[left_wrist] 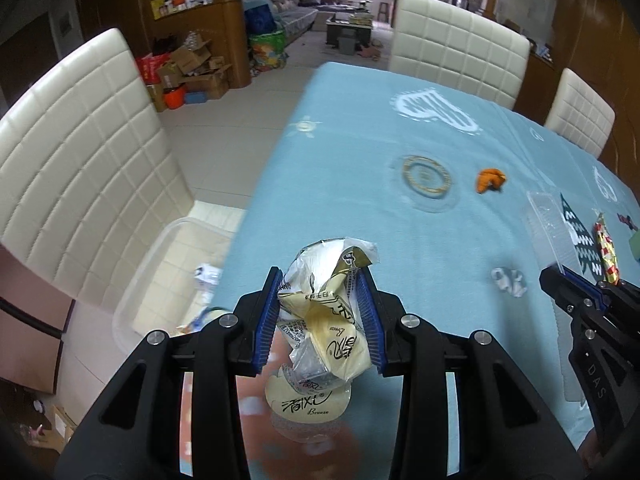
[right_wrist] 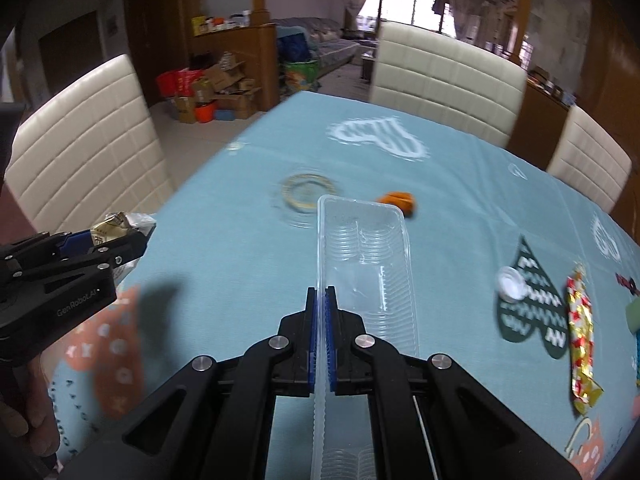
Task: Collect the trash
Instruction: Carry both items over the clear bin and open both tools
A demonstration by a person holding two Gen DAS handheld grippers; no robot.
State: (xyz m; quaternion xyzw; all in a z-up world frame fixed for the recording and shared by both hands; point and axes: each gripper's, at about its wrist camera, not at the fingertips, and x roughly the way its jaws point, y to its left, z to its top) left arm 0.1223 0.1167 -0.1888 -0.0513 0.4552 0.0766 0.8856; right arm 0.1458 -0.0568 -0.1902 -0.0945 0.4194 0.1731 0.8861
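Note:
My left gripper [left_wrist: 320, 280] is shut on a crumpled cream tissue wrapper [left_wrist: 324, 316], held above the blue tablecloth [left_wrist: 360, 208] near its left edge. The same wrapper [right_wrist: 116, 228] shows in the left gripper [right_wrist: 140, 240] at the left of the right wrist view. My right gripper [right_wrist: 321, 292] is shut on the rim of a clear plastic tray [right_wrist: 368, 264], lifted over the table; it appears as the right gripper [left_wrist: 554, 274] with the tray [left_wrist: 548, 228] in the left wrist view. On the cloth lie an orange peel [left_wrist: 489, 179], a white cap [right_wrist: 510, 283] and a red-gold wrapper [right_wrist: 580, 332].
A clear plastic bin [left_wrist: 160, 280] with some scraps in it stands on the floor left of the table, in front of a white chair [left_wrist: 80, 168]. More white chairs [left_wrist: 456, 60] line the far side. A clear glass dish [left_wrist: 426, 178] rests mid-table. Cardboard boxes [left_wrist: 192, 72] are piled beyond.

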